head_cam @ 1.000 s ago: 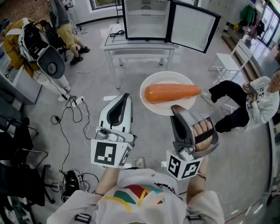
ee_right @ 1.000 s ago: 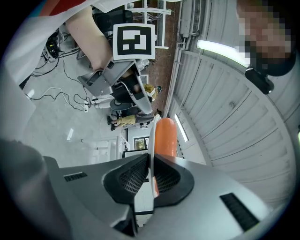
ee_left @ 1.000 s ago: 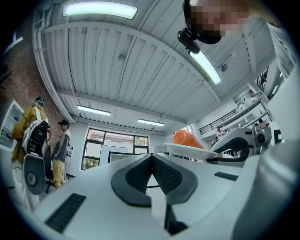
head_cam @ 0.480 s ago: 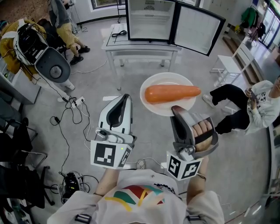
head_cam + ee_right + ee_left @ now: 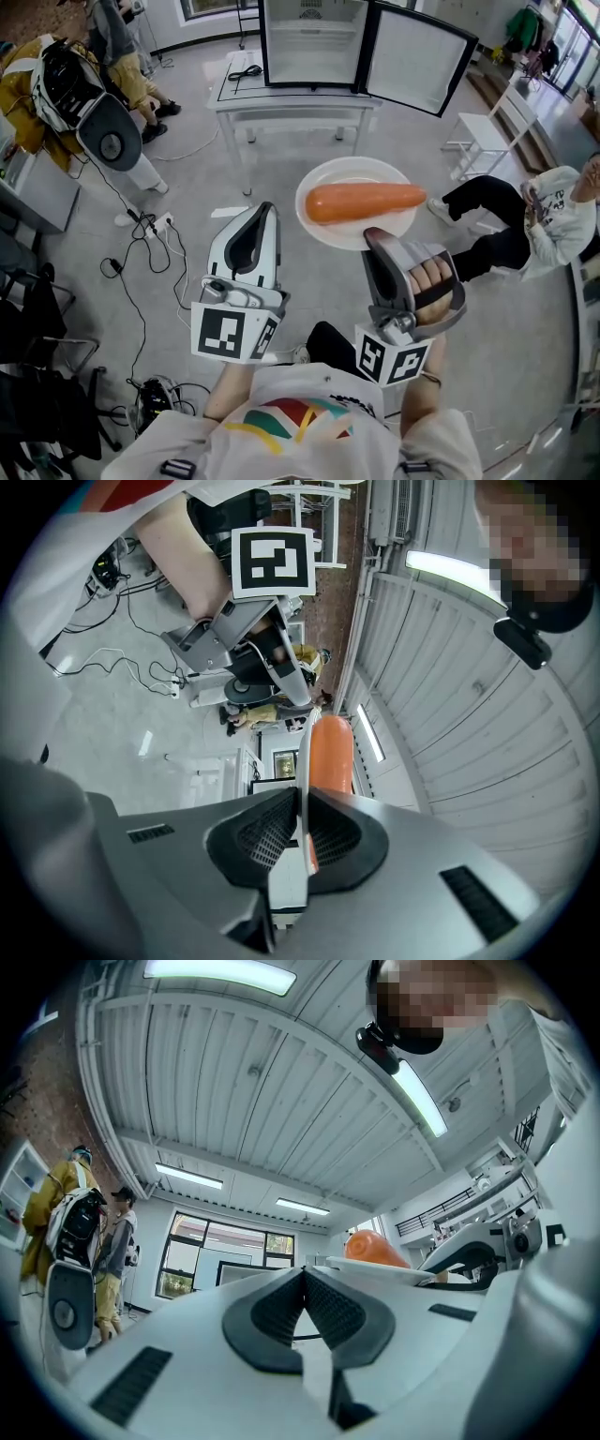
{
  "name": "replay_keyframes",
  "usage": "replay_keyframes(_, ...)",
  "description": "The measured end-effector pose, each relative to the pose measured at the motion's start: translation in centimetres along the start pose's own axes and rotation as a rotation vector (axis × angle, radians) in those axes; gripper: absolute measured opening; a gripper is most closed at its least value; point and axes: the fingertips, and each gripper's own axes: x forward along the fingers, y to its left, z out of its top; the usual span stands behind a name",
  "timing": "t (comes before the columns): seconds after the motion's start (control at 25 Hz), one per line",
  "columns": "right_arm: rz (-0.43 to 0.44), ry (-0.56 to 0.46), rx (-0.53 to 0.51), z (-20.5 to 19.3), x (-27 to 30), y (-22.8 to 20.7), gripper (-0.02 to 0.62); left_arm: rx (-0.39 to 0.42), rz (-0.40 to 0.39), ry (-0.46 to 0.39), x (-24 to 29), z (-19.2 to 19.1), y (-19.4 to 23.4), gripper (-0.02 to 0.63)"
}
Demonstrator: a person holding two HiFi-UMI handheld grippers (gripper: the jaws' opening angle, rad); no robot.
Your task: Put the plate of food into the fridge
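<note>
Right gripper [image 5: 376, 236]: jaws clamped on near rim of white plate [image 5: 356, 171] | plate: frame centre, held in air, orange carrot [image 5: 364, 202] lying across it | left gripper [image 5: 267, 211]: jaws together, nothing between, left of plate | fridge [image 5: 309, 42]: top centre, door open, well apart from plate

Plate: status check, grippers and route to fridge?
Right gripper shut on plate rim, carrot lying on it. Left gripper shut, empty. Fridge ahead on table, door open. Seated person's legs right of route.
</note>
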Motion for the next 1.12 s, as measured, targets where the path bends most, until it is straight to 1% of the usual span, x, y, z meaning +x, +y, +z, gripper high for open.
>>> replay_keyframes(0.08,0.002,0.000,-0.003,0.1,0.2,0.1,0.026,-0.002,-0.001,-0.004,0.0,0.0,0.2,0.006)
replay_keyframes(0.16,0.000,-0.003,-0.002,-0.7,1.2,0.0,0.026,0.001,-0.002,0.000,1.1,-0.3,0.3,0.006)
replay_keyframes(0.52,-0.002,-0.042,0.013,-3.2,8.4,0.5,0.026,0.037,0.016,0.008,6.9,-2.2,3.3,0.006)
replay_keyframes(0.84,0.010,-0.050,0.024,-6.7,16.5,1.0,0.026,0.049,0.028,0.014,14.0,-4.4,6.9,0.006)
replay_keyframes(1.0,0.029,-0.051,0.013,-9.3,21.3,0.4,0.028,0.039,0.042,0.016,18.9,-5.3,8.7,0.006)
replay_keyframes(1.12,0.027,-0.053,0.007,-11.3,24.7,-0.2,0.028,0.039,0.044,0.009,22.4,-5.9,9.9,0.006)
